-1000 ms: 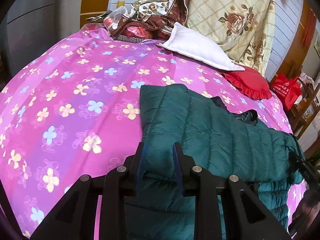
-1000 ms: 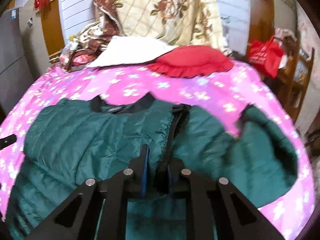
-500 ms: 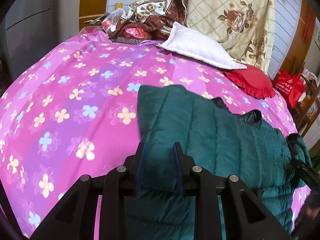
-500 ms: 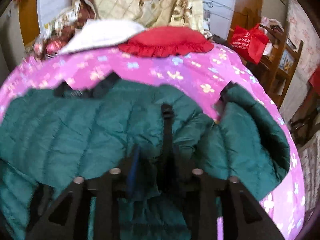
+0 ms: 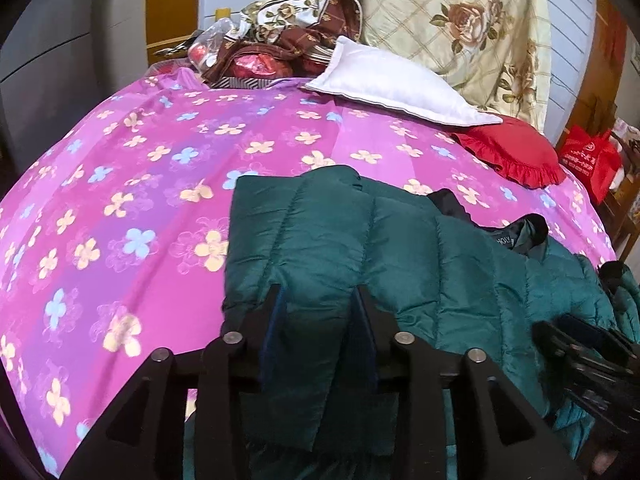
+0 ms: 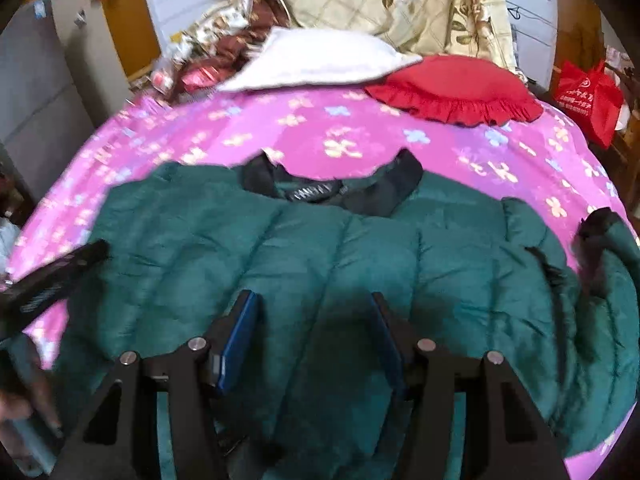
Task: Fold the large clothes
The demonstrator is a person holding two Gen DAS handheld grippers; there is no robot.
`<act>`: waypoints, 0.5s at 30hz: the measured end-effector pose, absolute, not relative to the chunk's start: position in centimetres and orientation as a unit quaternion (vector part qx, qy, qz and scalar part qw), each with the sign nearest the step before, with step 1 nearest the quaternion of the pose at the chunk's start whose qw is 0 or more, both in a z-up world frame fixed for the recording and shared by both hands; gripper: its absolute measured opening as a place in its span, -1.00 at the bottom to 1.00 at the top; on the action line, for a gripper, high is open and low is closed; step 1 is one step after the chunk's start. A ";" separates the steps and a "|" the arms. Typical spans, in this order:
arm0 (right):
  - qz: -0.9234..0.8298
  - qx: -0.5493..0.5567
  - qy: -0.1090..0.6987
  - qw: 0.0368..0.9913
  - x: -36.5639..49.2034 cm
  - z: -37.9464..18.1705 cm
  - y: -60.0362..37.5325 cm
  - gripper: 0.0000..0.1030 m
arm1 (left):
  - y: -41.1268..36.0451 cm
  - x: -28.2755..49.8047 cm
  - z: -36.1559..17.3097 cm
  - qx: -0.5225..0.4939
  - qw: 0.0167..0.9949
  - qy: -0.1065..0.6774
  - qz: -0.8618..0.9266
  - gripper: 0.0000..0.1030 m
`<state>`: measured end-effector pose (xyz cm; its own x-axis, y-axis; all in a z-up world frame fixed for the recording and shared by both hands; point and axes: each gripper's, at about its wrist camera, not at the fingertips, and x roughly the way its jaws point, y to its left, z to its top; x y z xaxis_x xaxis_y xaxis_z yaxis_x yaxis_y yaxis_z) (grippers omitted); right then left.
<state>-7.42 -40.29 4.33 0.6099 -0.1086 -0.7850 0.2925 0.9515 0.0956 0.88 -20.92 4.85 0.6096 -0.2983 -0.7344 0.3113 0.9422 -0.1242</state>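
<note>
A dark green quilted jacket (image 6: 360, 248) with a black collar (image 6: 332, 184) lies spread on the pink flowered bedspread (image 5: 120, 184). My left gripper (image 5: 316, 300) is shut on a fold of the jacket (image 5: 340, 240) at its left side. My right gripper (image 6: 314, 304) is open and empty, just above the middle of the jacket's body. The jacket's right sleeve (image 6: 608, 272) is bunched at the right. The left gripper also shows at the left edge of the right wrist view (image 6: 56, 272), and the right gripper at the right edge of the left wrist view (image 5: 584, 352).
A white pillow (image 5: 392, 84) and a red frilled cushion (image 5: 516, 156) lie at the head of the bed. A cream floral quilt (image 5: 460, 28) hangs behind. Piled fabrics and bags (image 5: 264, 52) sit back left. A red bag (image 5: 592, 160) stands right of the bed.
My right gripper has let go of the jacket's front edge and opened, and the flap now lies flat over the body. My left gripper has kept its hold and shifted slightly.
</note>
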 end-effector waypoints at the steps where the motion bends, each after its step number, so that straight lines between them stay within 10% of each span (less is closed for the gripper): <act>1: -0.117 0.103 0.429 0.890 -7.3 3.7 -40.3 0.18 | -21.0 0.9 4.7 0.009 0.897 0.406 -0.174 -0.55; 15: -0.127 0.085 0.408 0.900 -12.9 6.4 -41.8 0.26 | -22.3 0.2 3.8 0.046 0.897 0.395 -0.193 -0.11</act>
